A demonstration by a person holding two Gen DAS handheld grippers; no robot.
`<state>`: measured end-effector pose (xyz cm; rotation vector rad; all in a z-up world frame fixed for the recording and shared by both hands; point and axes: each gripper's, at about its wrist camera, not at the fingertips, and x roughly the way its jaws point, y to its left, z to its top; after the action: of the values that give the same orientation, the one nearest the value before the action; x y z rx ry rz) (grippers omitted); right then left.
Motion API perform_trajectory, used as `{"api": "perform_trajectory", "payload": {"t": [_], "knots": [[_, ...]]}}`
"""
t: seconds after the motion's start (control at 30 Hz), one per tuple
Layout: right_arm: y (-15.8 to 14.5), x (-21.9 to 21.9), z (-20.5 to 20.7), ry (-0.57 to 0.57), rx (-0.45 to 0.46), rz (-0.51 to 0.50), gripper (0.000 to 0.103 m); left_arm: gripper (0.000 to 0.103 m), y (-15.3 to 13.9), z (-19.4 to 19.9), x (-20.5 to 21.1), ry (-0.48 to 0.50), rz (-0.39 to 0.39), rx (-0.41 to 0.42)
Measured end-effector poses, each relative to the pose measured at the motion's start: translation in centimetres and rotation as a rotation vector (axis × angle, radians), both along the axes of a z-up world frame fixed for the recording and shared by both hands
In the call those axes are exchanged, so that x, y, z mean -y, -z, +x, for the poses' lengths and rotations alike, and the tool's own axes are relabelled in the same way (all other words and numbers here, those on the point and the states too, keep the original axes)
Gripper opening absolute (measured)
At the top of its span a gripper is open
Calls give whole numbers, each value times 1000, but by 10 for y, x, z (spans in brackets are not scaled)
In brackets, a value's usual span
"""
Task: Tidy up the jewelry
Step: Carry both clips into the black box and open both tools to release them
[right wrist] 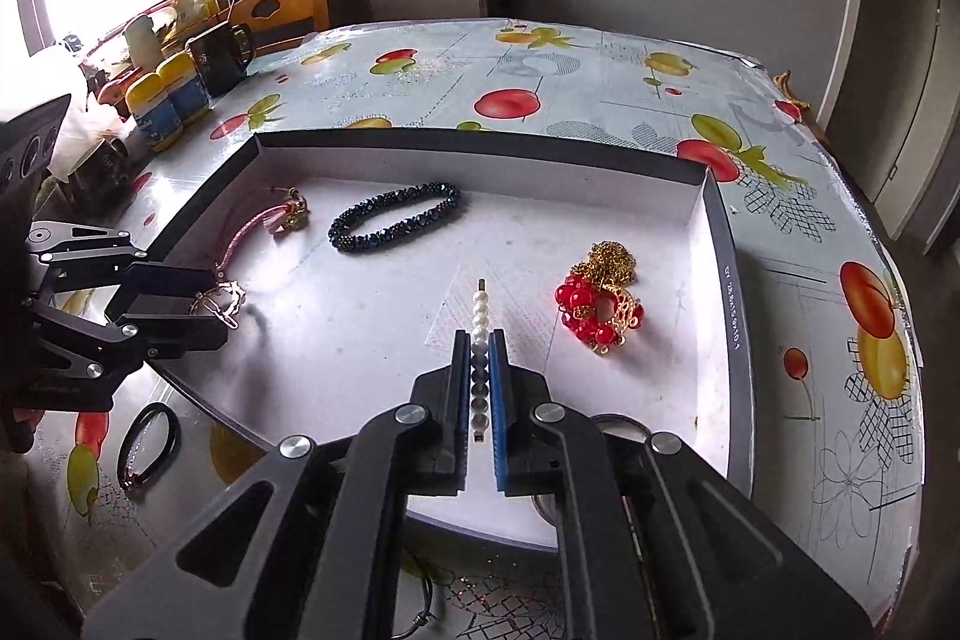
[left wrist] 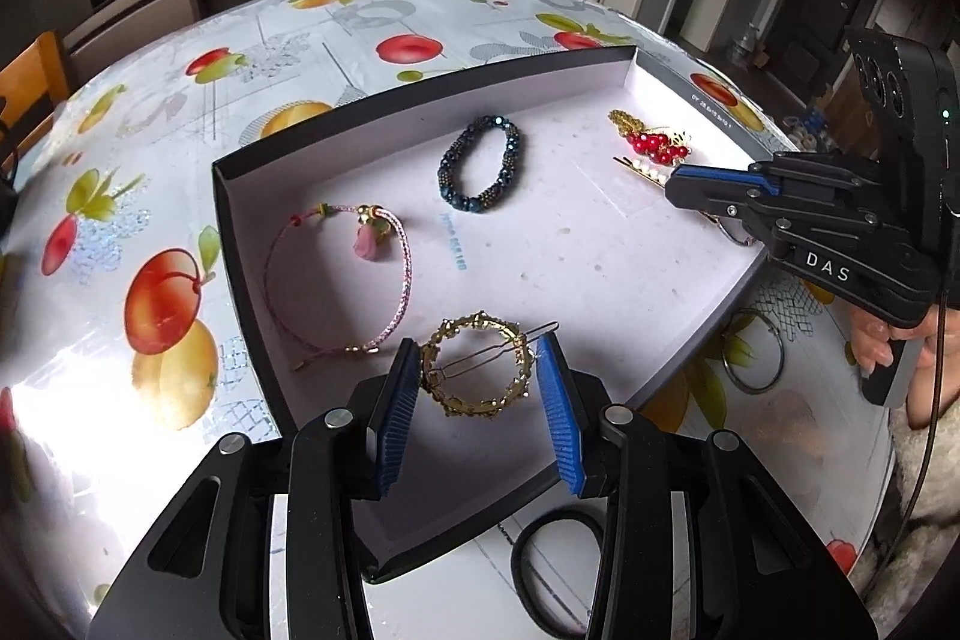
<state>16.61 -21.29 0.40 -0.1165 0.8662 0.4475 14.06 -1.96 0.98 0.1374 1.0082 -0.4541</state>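
A shallow black box lid (left wrist: pixel 240 232) with a white floor lies on the fruit-print tablecloth (left wrist: pixel 180 111) and serves as tray for the jewelry.

In the left wrist view, the left gripper (left wrist: pixel 480 370) has its jaws wide apart, one on each side of a round gold hair clip (left wrist: pixel 477 367). The left pad is just beside the clip's rim; I cannot tell if it touches. At about 10 o'clock from the clip lies a pink cord bracelet (left wrist: pixel 342 274), and at 12 o'clock a dark blue beaded bracelet (left wrist: pixel 480 163).

In the right wrist view, the right gripper (right wrist: pixel 479 346) is closed on a pearl hair pin (right wrist: pixel 479 316), whose far end sticks out forward over the tray floor. A red bead and gold chain piece (right wrist: pixel 600 304) lies at about 2 o'clock from the pin. A black hair tie (right wrist: pixel 147 445) rests on the cloth outside the tray, at 8 o'clock.
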Motion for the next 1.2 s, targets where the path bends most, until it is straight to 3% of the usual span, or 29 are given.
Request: {"api": "perform_trajectory", "payload": {"t": [0.6,0.73,0.83,1.0,1.03,1.1,1.17,1.2], "knots": [[7,0,7,19,-28,-32,6,47,0,1,0,-6,15,11],[6,1,6,17,-26,-25,16,49,-4,-2,1,-6,14,27],[3,2,5,19,-19,-19,17,52,-11,-7,1,-3,15,53],[-9,6,-4,27,15,7,36,57,-25,-22,1,-5,2,100],[-12,8,-7,29,27,12,43,65,-27,-27,1,-9,3,115],[-22,14,-16,46,65,35,61,77,-33,-38,-1,-20,0,154],[-33,21,-27,67,110,67,86,79,-37,-48,-2,-25,-6,177],[-37,24,-31,76,127,80,90,79,-38,-53,-3,-28,-7,184]]}}
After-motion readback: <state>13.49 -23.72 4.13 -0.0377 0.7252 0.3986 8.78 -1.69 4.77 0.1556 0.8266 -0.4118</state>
